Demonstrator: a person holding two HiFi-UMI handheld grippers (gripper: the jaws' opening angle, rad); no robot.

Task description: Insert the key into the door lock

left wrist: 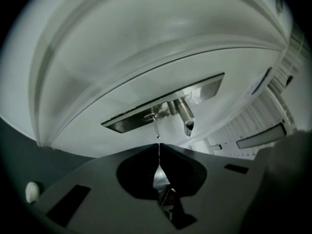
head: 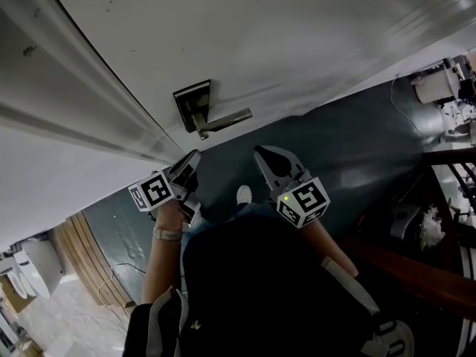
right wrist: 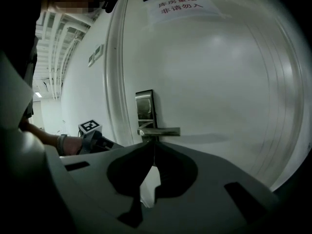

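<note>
A brushed-metal lock plate (head: 190, 95) with a lever handle (head: 227, 119) sits on the white door (head: 312, 36). In the left gripper view a thin key (left wrist: 155, 126) runs from the keyhole in the plate (left wrist: 204, 89), beside the handle (left wrist: 185, 116), back to my left gripper (left wrist: 158, 145), which is shut on its outer end. In the head view my left gripper (head: 193, 158) points at the lock from just below it. My right gripper (head: 262, 153) hangs to its right, shut and empty (right wrist: 154, 144), facing the handle (right wrist: 161, 131) a short way off.
The door frame (head: 89, 103) runs along the left of the lock. A printed sign (right wrist: 180, 6) is stuck high on the door. A dark floor (head: 357, 147) lies below, with a white shoe (head: 244, 194) on it. Furniture and clutter (head: 439, 229) stand at the right.
</note>
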